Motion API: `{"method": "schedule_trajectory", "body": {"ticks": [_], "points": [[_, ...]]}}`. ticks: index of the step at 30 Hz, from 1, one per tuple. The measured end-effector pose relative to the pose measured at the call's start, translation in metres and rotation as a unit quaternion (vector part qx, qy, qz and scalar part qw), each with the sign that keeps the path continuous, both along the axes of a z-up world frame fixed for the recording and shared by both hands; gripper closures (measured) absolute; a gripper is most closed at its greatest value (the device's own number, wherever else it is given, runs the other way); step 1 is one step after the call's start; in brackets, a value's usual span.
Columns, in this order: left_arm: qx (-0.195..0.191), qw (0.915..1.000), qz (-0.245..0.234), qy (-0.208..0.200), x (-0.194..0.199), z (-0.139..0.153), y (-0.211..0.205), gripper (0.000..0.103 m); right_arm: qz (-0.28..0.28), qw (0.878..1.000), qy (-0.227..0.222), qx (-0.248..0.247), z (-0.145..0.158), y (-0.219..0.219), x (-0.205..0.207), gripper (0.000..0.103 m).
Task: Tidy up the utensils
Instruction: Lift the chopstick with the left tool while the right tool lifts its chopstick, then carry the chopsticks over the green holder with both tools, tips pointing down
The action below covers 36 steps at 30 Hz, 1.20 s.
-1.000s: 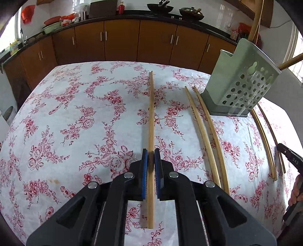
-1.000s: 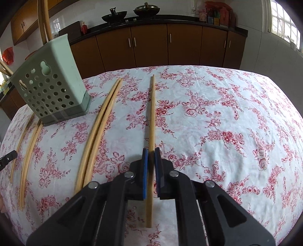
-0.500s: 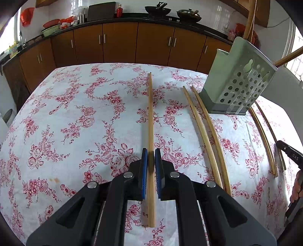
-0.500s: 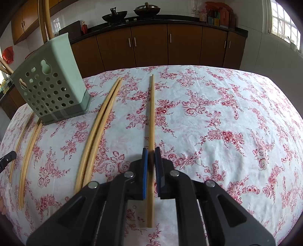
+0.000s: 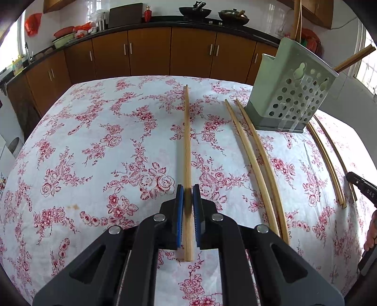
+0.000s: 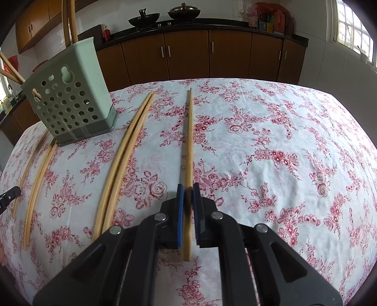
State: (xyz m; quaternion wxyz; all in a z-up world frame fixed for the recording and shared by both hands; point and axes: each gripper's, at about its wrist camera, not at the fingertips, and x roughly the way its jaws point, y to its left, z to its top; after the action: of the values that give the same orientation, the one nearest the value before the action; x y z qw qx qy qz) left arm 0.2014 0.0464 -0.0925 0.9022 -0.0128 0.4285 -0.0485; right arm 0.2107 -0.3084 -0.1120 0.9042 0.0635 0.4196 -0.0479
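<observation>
My left gripper (image 5: 187,191) is shut on a long wooden chopstick (image 5: 186,141) that runs straight away from me, low over the floral tablecloth (image 5: 94,153). My right gripper (image 6: 187,189) is likewise shut on a second chopstick (image 6: 189,141). I cannot tell whether either chopstick's far tip touches the cloth. The green perforated utensil holder (image 5: 292,94) (image 6: 68,98) stands upright between the two grippers, with several sticks (image 6: 69,21) poking out of its top. A loose pair of chopsticks (image 5: 256,164) lies right of my left gripper. Another pair (image 6: 120,164) lies left of my right one.
Beyond the holder each view shows the far pair of chopsticks (image 5: 327,160) (image 6: 35,176) and a black tip of the other gripper at the frame's edge. Brown kitchen cabinets (image 5: 150,51) and a dark counter with pans stand behind the table.
Both grippers stay shut on their chopsticks. Only the left view has shifted very slightly.
</observation>
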Motion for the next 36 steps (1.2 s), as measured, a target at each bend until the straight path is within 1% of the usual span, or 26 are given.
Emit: {"method": "schedule_trajectory", "body": {"ticks": [9,11,13,17,19,22,27,31,36], "points": [[0.017,0.9998,-0.008,0.002,-0.016,0.0,-0.004,0.095,0.001,1.0,0.001,0.008,0.002,0.001,-0.01,0.095],[0.015,0.9998,-0.009,0.008,-0.017,0.001,-0.003,0.095,-0.001,1.0,-0.006,0.009,0.006,0.001,-0.015,0.095],[0.008,0.9999,-0.008,0.002,-0.018,0.008,0.0,0.095,-0.002,1.0,-0.021,0.007,0.016,-0.001,-0.02,0.095],[-0.01,0.9993,-0.001,-0.036,-0.021,0.038,0.008,0.095,-0.007,0.998,-0.062,0.003,0.044,-0.008,-0.028,0.095],[-0.021,0.9977,0.004,-0.064,-0.023,0.058,0.013,0.095,-0.012,0.996,-0.087,0.004,0.061,-0.011,-0.032,0.095],[-0.043,0.9936,0.015,-0.103,-0.024,0.089,0.019,0.096,-0.017,0.992,-0.126,0.007,0.087,-0.016,-0.037,0.095],[-0.08,0.9831,0.031,-0.162,-0.026,0.135,0.027,0.096,-0.018,0.983,-0.18,0.012,0.123,-0.016,-0.041,0.095],[-0.083,0.9775,0.036,-0.191,-0.027,0.158,0.029,0.096,-0.016,0.978,-0.207,0.014,0.14,-0.016,-0.044,0.095],[-0.079,0.976,0.035,-0.2,-0.022,0.167,0.027,0.096,-0.011,0.976,-0.217,0.01,0.15,-0.011,-0.042,0.095]]}}
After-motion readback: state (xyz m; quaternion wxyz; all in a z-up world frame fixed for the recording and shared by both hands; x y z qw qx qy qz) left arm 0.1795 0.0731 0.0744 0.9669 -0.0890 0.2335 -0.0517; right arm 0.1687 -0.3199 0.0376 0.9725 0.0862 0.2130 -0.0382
